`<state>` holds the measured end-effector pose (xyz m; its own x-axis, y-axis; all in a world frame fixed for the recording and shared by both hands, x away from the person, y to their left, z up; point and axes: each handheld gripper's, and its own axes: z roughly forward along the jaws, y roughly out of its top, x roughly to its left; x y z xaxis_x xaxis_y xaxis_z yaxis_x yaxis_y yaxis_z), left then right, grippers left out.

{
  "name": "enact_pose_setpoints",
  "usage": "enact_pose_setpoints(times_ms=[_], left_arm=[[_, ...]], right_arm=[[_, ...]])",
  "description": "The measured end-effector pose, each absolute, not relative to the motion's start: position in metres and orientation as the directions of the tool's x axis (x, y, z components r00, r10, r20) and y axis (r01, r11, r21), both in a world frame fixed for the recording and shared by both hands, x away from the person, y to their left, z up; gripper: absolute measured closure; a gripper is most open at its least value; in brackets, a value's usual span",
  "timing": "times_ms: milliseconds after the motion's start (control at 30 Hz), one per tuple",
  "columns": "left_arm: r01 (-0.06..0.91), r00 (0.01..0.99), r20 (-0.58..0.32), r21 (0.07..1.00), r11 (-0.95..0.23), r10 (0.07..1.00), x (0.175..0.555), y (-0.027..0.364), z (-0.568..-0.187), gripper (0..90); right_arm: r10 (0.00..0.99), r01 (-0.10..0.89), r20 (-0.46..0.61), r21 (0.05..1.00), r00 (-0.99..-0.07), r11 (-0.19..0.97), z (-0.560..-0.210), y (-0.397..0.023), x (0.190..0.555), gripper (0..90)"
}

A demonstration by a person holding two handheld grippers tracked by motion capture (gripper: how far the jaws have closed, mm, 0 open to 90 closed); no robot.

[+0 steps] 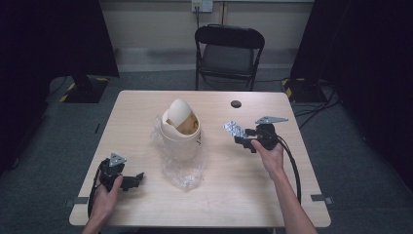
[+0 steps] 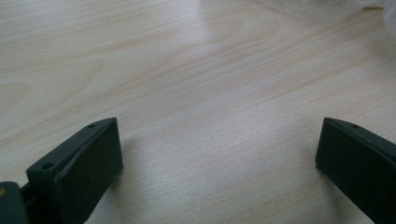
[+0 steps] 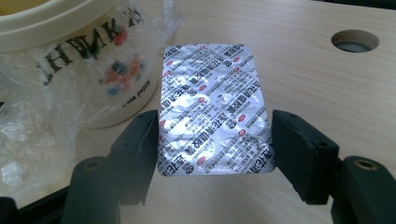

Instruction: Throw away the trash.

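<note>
My right gripper (image 3: pixel 212 144) grasps a foil blister pack (image 3: pixel 212 109), bin (image 1: pixel 181 129) just ahead-left; left gripper (image 2: pixel 219 154) released, bare counter (image 2: pixel 196 70) between jaws.

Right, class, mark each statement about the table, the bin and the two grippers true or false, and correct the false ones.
1. The right gripper holds a foil blister pack between its jaws. True.
2. The left gripper grips a plastic bag. False: its jaws stand open over bare table.
3. The cream bin sits in a clear plastic bag. True.
4. The blister pack lies inside the bin. False: it is held to the bin's right.
5. A folding chair stands beyond the table. True.
</note>
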<state>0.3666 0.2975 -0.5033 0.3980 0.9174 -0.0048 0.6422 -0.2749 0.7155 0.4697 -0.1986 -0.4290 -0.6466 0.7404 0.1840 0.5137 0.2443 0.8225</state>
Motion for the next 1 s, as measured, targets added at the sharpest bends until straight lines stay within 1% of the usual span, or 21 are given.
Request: enact_pose_setpoints(times_ms=[267, 633, 1000], left_arm=[[0.642, 0.398, -0.005, 0.715, -0.275, 0.918, 0.367, 0.298, -0.503, 0.0], [0.642, 0.398, -0.004, 0.715, -0.275, 0.917, 0.367, 0.298, -0.503, 0.0], [0.642, 0.398, -0.005, 0.715, -0.275, 0.917, 0.367, 0.298, -0.503, 0.1]], right_arm=[[0.710, 0.491, 0.179, 0.831, -0.681, 0.261, -0.413, -0.182, 0.465, 34.2], [0.643, 0.421, 0.146, 0.856, -0.752, 0.299, -0.383, -0.149, 0.458, 34.2], [0.581, 0.383, 0.118, 0.852, -0.805, 0.358, -0.372, -0.108, 0.459, 34.2]])
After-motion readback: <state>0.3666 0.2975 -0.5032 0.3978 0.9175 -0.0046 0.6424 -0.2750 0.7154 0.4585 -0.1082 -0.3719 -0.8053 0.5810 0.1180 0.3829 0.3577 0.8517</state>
